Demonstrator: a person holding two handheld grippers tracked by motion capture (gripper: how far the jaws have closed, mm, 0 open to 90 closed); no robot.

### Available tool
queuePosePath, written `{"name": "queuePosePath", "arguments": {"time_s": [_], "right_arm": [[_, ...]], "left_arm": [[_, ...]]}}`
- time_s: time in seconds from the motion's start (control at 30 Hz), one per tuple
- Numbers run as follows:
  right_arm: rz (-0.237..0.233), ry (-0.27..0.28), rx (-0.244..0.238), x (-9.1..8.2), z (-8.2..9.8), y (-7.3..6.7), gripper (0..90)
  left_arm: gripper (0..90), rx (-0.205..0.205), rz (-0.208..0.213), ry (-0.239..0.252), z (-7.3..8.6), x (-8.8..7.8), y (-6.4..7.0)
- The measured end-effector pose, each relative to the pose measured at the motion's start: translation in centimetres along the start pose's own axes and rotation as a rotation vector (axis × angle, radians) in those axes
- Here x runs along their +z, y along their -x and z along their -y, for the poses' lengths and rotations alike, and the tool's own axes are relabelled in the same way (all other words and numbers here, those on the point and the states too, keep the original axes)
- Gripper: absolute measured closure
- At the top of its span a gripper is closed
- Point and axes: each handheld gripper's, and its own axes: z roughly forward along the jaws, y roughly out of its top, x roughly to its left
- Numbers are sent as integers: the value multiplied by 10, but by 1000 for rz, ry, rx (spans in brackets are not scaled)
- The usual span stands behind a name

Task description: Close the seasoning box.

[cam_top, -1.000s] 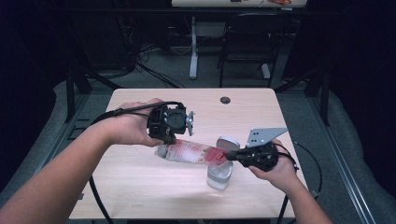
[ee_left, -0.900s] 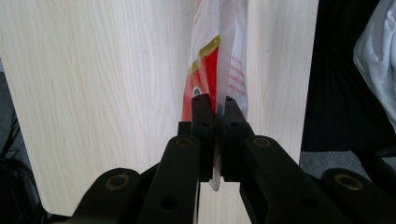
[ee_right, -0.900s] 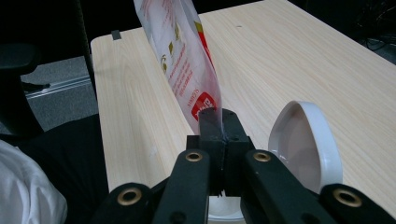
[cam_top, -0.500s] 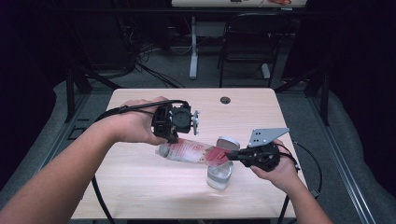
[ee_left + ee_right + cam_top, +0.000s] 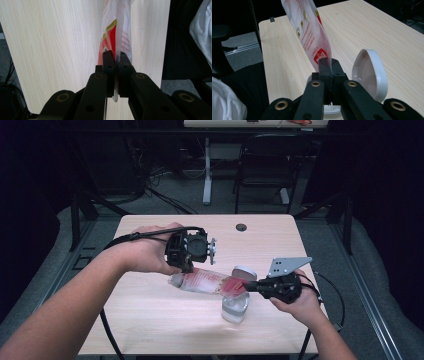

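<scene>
Bright lit tabletop (image 5: 150, 320), dark surroundings, slightly soft focus.

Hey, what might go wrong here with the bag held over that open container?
1. Each gripper, left and right, pinches only a thin edge of the bag; the slick plastic could slip out.
2. The bag hangs over the container, whose mouth looks narrow; anything tipped out might land on the table.
3. The flipped-up lid sits close beside the right gripper, so a nudge could topple the container.
</scene>
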Motion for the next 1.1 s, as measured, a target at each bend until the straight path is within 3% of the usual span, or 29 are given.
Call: {"name": "queuePosePath", "arguments": {"time_s": [1.1], "right_arm": [[14,-17,-7,-5,1,1,900]], "left_arm": [[875,9,9,1,-7,-1,0]]}}
